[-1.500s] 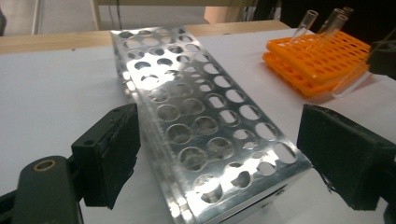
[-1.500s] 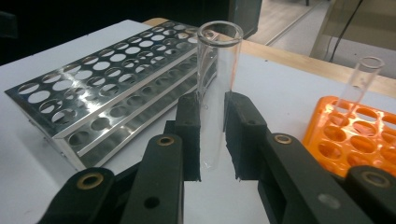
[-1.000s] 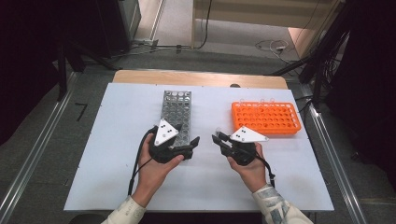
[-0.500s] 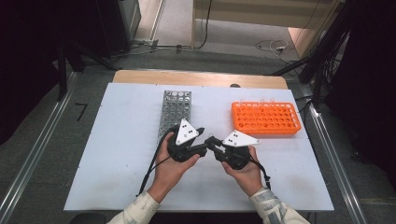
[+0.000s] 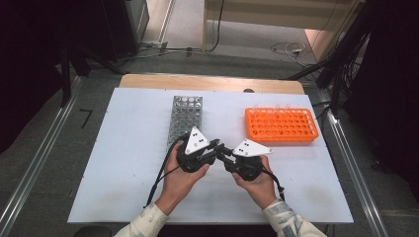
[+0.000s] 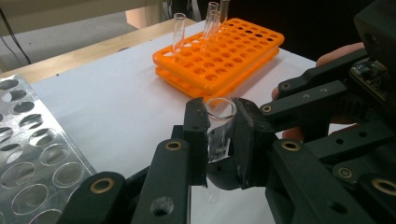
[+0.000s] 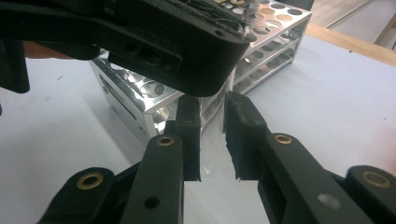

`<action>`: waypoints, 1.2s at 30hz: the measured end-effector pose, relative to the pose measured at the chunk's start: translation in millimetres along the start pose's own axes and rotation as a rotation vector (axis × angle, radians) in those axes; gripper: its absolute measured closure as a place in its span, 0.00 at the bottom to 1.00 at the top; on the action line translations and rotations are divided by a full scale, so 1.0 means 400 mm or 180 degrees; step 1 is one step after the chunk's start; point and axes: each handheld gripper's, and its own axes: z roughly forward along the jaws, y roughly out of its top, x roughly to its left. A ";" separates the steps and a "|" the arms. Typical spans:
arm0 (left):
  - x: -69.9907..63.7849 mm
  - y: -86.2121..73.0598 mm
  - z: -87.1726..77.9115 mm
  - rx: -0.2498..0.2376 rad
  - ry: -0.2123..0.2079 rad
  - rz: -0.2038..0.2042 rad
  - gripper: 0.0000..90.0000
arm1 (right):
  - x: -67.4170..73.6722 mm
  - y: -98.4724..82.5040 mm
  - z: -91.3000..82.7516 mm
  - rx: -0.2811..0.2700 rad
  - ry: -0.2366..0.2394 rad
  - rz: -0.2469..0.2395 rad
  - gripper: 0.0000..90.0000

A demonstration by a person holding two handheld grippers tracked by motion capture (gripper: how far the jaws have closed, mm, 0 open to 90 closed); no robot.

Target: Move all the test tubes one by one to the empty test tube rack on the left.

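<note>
My left gripper (image 6: 219, 140) has just been closing and its pads now clamp a clear glass test tube (image 6: 219, 122) just under the rim, while my right gripper (image 7: 212, 135), meeting it nose to nose above the white table (image 5: 123, 163) in front of the steel rack (image 5: 185, 116), also pinches the tube lower down. Handing over cleanly likely means keeping the tube upright and loosening my right pads only once the left grip feels sure. Beyond sits the orange rack (image 6: 224, 56), three tubes standing along its far edge.
</note>
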 end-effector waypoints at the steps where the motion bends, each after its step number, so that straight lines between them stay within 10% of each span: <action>1: 0.000 0.001 -0.001 -0.0009 -0.0007 -0.0005 0.84 | 0.000 0.000 -0.001 -0.0006 0.0005 0.0003 0.81; 14: 0.069 0.048 -0.105 -0.0275 0.0074 -0.0285 0.85 | -0.010 0.005 -0.036 -0.0299 0.0144 0.0140 0.39; 23: 0.086 0.047 -0.162 -0.0255 0.0170 -0.0290 0.85 | -0.041 -0.006 -0.043 -0.0276 0.0010 0.0233 0.34; 36: 0.096 -0.004 -0.136 -0.0059 0.0328 -0.0219 0.85 | -0.061 -0.011 -0.050 -0.0294 -0.0116 0.0282 0.27</action>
